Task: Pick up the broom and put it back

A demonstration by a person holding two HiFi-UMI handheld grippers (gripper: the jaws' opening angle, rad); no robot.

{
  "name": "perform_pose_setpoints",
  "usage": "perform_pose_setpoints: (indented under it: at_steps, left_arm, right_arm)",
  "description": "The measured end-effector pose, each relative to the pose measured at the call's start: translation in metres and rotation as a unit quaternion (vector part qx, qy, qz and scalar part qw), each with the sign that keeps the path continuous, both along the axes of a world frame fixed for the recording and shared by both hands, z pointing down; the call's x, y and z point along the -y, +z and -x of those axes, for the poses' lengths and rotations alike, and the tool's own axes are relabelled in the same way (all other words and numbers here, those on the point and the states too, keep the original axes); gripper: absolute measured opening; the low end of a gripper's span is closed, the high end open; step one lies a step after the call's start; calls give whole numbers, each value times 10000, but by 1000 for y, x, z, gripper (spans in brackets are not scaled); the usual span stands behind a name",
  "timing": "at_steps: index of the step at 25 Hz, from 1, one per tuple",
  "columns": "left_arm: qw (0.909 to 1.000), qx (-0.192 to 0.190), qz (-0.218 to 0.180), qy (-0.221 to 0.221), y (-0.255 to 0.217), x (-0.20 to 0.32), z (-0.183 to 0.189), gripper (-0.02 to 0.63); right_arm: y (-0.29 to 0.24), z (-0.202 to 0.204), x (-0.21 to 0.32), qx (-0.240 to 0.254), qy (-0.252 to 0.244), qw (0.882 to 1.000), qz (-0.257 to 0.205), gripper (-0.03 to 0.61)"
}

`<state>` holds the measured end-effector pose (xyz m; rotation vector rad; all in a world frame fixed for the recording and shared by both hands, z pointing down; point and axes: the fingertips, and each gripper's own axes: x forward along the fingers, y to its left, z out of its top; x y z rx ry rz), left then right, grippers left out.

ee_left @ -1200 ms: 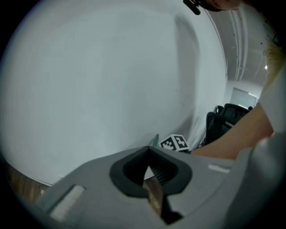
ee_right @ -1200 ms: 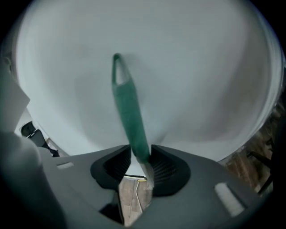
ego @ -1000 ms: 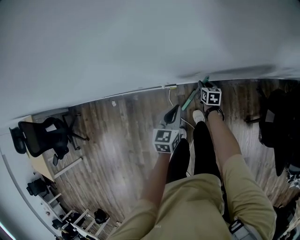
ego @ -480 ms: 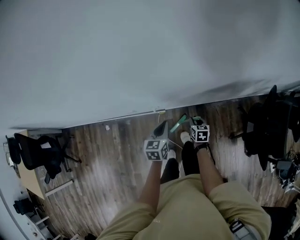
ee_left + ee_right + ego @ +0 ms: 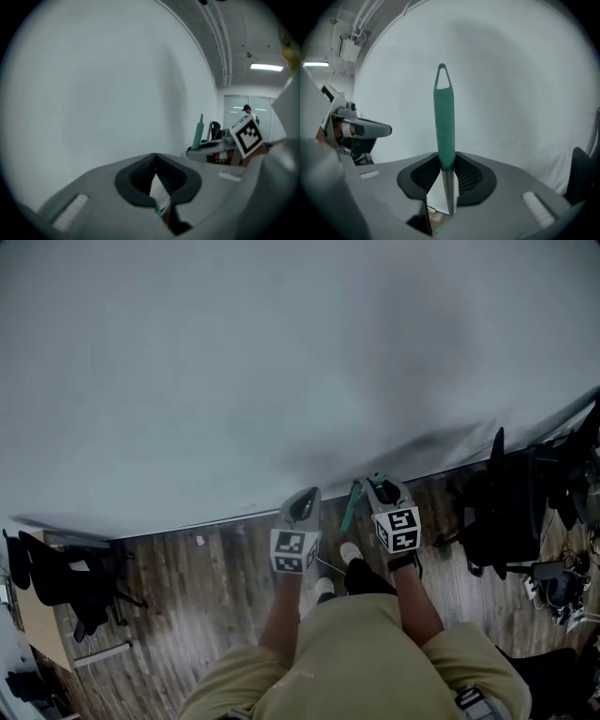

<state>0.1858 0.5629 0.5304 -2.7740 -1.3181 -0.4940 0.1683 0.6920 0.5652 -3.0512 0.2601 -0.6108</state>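
As both rose, right tool point(image 5: 443, 161) pinches broom handle point(image 5: 444, 122), left tool point(image 5: 155, 158) pressed together

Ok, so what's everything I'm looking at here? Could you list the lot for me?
broom: one, green handle on a metal shaft, upright in the right gripper
wall: one, white, ahead
floor: one, dark wood planks, underfoot
office chairs: at least two, black, one at the left edge, one at the right
ceiling light: one, white, overhead in the distance
shoes: two, white, on the floor
left gripper: one, grey, shut, empty
right gripper: one, grey, shut on the broom
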Motion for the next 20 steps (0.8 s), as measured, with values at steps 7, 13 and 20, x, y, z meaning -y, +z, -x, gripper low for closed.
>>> perform_pose_setpoints:
  at_steps: [7,13,20]
  left_arm:
    - [9964,-628,563,8,-94,-19,-8,-2]
    - [9885,-1289,659,-431,-157,-17,-15,0]
    - [9786,-1623,792,-982,-189,10,-25,0]
  right_arm:
    - [-142,5,-15,-1291,-77,9915,-117,100]
    - [-203,4,-10,-1990,-380,9780,-500,99]
    - [-227,-18,24,-2275,-1081,9633,-925,98]
